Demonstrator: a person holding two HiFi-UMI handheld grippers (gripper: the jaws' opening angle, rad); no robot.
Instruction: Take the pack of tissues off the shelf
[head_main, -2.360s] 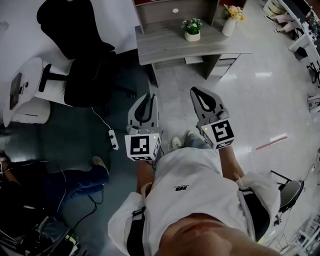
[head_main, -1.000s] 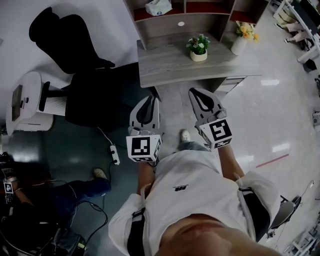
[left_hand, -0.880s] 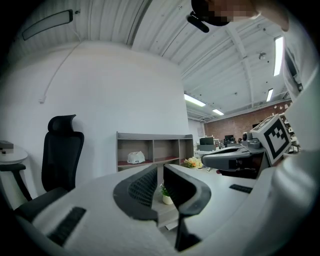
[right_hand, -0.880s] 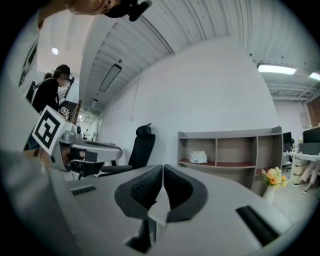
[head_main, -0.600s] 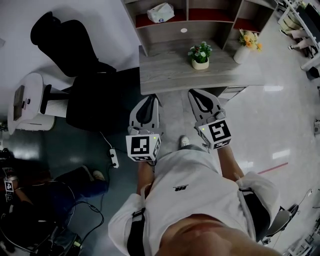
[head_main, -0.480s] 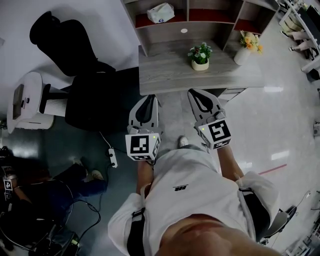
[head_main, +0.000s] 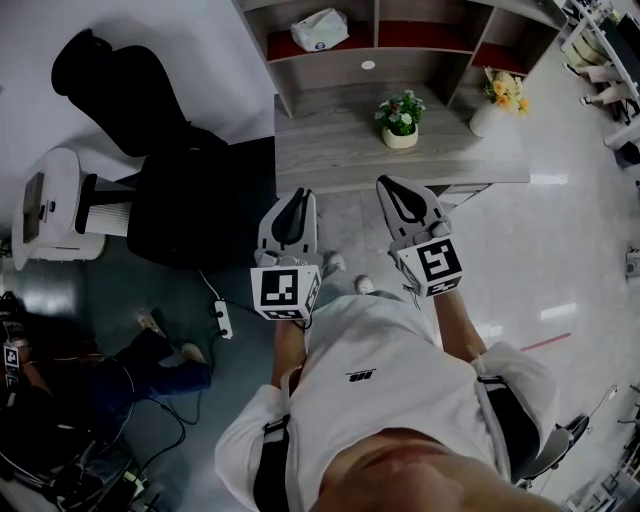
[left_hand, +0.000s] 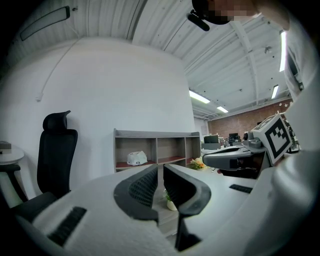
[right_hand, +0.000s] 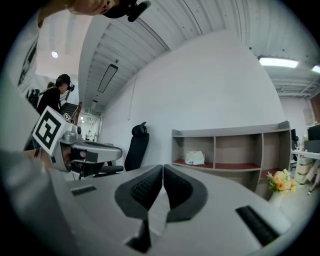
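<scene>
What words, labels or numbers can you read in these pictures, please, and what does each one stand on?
Nothing can be read outright.
On the shirt: a small dark logo, too small to read.
On the tissues: bluish print, too small to read.
On the left hand-held gripper and the right hand-held gripper: square markers only, no letters.
</scene>
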